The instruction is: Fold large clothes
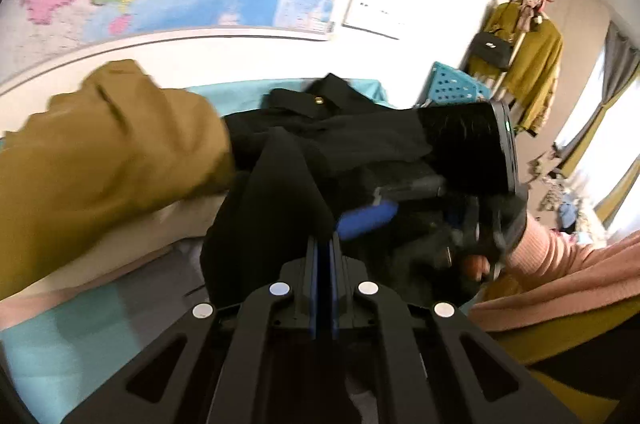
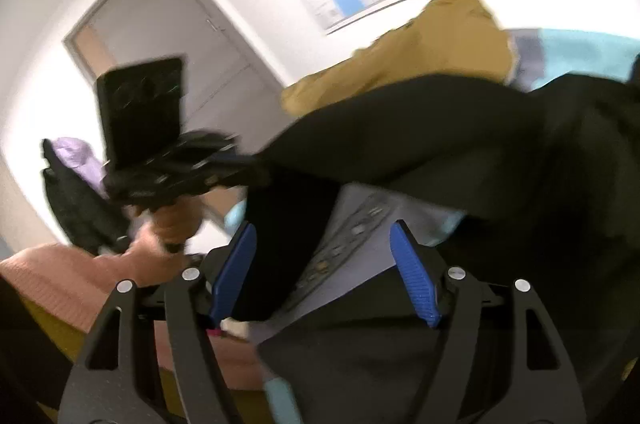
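1. Two garments matter: the black garment point(image 1: 320, 132) you are working on, and a mustard jacket point(image 1: 100, 152) heaped beside it on the bed point(image 1: 36, 356). The black one drapes between your two hands, partly lifted off the teal bedding, with its collar end and a brass button resting farther back.

2. Your left tongs point(image 1: 323, 248) are pressed together on a fold of the black cloth, which rises straight out of the blue pads. That pinch looks meant to anchor one edge so the fabric hangs taut.

3. Your right tongs point(image 2: 324, 264) stand spread, blue pads well apart, with black cloth and a pale grey lining between them. Nothing is pinched there, so judge this hand as ready to take a second hold.

4. Seen from the left wrist camera, the right tongs sit just beside the held fold, probably so both grips land on the same edge.

5. Mind the mustard jacket, which touches the black cloth and could get dragged along.

6. Both views are motion-blurred, so exactly which part of the garment you hold cannot be told.
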`<state>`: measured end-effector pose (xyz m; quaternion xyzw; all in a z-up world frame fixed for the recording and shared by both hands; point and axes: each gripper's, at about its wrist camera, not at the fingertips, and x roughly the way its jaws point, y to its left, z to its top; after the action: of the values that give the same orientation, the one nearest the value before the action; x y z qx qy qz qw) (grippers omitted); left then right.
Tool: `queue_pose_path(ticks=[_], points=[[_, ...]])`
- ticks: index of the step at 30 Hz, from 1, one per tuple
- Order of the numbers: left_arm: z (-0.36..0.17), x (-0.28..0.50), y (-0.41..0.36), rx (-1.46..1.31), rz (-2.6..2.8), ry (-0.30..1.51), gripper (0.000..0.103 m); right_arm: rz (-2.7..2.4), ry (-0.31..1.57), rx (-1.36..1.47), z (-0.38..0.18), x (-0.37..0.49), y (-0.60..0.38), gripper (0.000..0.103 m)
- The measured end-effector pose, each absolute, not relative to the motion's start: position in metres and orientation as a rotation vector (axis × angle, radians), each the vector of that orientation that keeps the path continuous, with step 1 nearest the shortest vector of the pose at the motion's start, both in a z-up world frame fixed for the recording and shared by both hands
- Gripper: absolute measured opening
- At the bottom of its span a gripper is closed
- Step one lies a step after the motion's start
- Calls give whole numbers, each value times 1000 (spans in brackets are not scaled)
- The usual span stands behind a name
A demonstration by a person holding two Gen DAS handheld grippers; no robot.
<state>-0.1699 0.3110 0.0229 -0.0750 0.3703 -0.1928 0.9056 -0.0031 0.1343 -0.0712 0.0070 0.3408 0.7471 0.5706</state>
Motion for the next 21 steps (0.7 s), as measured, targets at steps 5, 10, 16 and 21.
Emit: queue_pose_path(ticks=[5,10,16,21], points=[[13,-138,291,-158,-425,814,3,1720,757,-24,-82,-37,162,69],[12,-119,290,-200,-419,825,5,1746,744,59,-75,-33,154,3],[64,-147,297,-216,-451,569,70,1672,557,126,-1,12,48,2],[64,-136,290,-190,-416,576,72,1530,537,56,29,55,-36,4]])
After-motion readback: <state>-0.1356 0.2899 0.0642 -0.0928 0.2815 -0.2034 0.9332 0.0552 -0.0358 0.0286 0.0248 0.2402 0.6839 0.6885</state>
